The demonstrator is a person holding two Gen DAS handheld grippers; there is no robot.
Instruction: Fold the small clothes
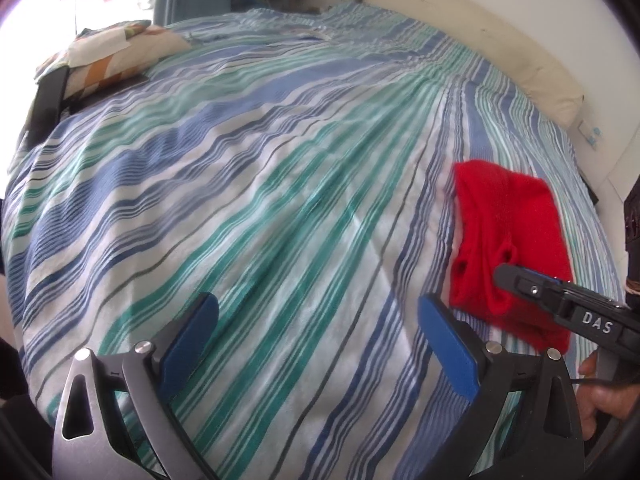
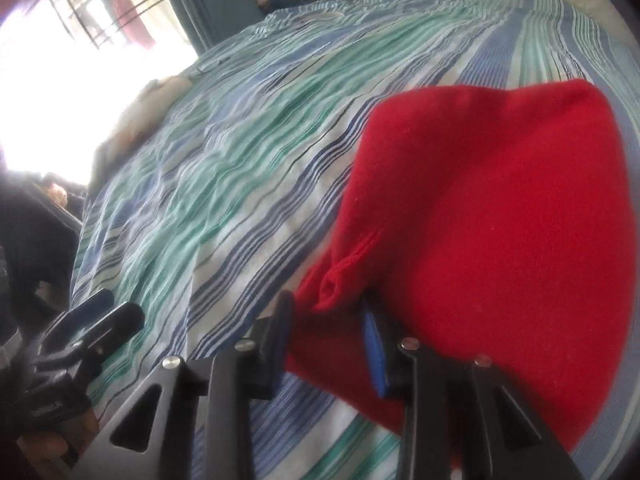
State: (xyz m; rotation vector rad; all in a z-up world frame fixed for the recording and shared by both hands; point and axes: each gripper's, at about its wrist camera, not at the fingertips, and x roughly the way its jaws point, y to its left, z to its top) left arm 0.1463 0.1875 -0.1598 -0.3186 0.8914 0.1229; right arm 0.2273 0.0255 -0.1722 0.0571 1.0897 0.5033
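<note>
Right gripper [image 2: 328, 336] partly spread around red garment [image 2: 500, 220] hem on striped bed [image 2: 240, 160], not yet pinching. Left gripper [image 1: 316, 340] spread, empty. Next, likely: clamp, lift, fold.

Red garment [image 2: 500, 216], blue-green-white striped bedsheet [image 1: 240, 180], blue-padded tongs [image 1: 316, 332]

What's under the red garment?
The red knit garment lies directly on the striped bedsheet; stripes show all around it. Whatever is beneath the fabric is covered. The right gripper straddles its near edge.
</note>
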